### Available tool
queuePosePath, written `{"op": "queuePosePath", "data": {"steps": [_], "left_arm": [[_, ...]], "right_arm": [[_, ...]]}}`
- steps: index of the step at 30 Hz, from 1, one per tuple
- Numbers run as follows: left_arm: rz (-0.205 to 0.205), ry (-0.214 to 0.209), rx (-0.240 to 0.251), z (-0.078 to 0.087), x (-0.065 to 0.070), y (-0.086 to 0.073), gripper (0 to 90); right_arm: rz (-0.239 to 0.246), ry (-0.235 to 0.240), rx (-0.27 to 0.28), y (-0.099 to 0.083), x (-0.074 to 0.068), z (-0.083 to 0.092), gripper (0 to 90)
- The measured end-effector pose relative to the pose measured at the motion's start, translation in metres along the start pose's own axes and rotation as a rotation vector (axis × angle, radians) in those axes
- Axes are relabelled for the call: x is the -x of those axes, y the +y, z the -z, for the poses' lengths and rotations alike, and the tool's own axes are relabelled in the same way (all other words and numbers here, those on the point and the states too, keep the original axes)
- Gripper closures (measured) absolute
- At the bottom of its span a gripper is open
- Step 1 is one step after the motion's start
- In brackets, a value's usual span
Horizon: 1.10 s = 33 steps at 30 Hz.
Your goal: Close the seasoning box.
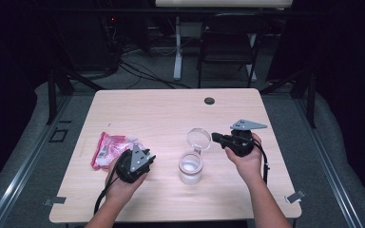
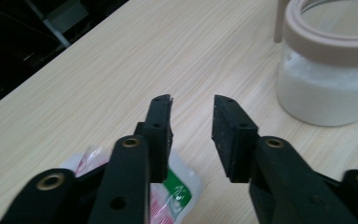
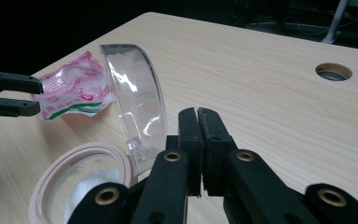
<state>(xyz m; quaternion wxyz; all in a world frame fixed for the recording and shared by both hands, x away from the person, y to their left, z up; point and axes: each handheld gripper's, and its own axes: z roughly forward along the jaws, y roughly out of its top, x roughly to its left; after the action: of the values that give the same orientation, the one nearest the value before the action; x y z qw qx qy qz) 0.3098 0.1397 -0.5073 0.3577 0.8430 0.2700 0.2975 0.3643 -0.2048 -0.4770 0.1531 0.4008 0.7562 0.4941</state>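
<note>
Pale wooden table [image 1: 171, 109], dark room behind, jar open mid-table.
Far left lies the pink packet [image 1: 108, 148]; left gripper [image 1: 148, 158] hovers just past it, jaws parted on nothing. Centre, the jar [image 1: 190, 167] with its clear lid [image 1: 198, 139] tipped up. Right gripper [image 1: 216, 137], jaws clenched together, seemingly touches the lid.

We see the jar [image 1: 190, 167] near the middle of the table [image 1: 171, 109], its lid [image 1: 198, 138] swung up behind it. The packet [image 1: 110, 148] lies to its left. The hole [image 1: 209, 100] sits far behind.
</note>
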Motion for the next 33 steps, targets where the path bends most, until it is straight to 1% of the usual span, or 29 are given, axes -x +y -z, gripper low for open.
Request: {"op": "queuePosePath", "data": {"steps": [2,4,6,9,11,15,17,22,25,27,29,31,33], "left_arm": [[-0.017,-0.017,0.002,-0.001,0.003,0.007,72.8],[-0.013,-0.038,0.015,-0.002,0.006,0.014,76.8],[-0.006,-0.063,0.026,-0.004,0.008,0.021,79.4],[0.003,-0.1,0.027,-0.006,0.009,0.034,82.1],[0.019,-0.131,0.033,-0.007,0.008,0.042,83.1],[0.039,-0.171,0.042,-0.009,0.006,0.059,85.2],[0.044,-0.177,0.04,-0.011,0.005,0.067,86.3],[0.034,-0.186,0.044,-0.019,0.006,0.084,89.5],[0.035,-0.2,0.051,-0.024,0.007,0.092,89.8],[0.048,-0.214,0.056,-0.027,0.008,0.097,89.8],[0.051,-0.225,0.059,-0.029,0.01,0.1,89.8],[0.05,-0.231,0.064,-0.031,0.011,0.103,89.9],[0.046,-0.235,0.063,-0.032,0.013,0.106,89.9]], "right_arm": [[0.005,0.002,-0.004,0.0,-0.001,0.0,88.6],[0.008,0.005,-0.008,0.0,-0.002,0.0,88.4],[0.008,0.003,-0.007,0.0,-0.003,-0.001,87.9],[0.014,0.008,-0.008,0.0,-0.003,-0.001,87.5],[0.014,0.007,-0.008,0.0,-0.003,-0.002,87.2],[0.014,0.009,-0.009,0.0,-0.004,-0.002,87.0],[0.013,0.009,-0.008,0.0,-0.004,-0.002,87.0],[0.017,0.012,-0.008,0.0,-0.005,-0.002,86.9],[0.017,0.015,-0.007,0.001,-0.005,-0.002,86.7],[0.016,0.016,-0.006,0.001,-0.005,-0.002,86.5],[0.016,0.017,-0.006,0.001,-0.005,-0.002,86.3],[0.014,0.019,-0.001,0.0,-0.006,-0.002,86.3],[0.021,0.023,-0.005,0.001,-0.007,-0.002,86.2]]}}
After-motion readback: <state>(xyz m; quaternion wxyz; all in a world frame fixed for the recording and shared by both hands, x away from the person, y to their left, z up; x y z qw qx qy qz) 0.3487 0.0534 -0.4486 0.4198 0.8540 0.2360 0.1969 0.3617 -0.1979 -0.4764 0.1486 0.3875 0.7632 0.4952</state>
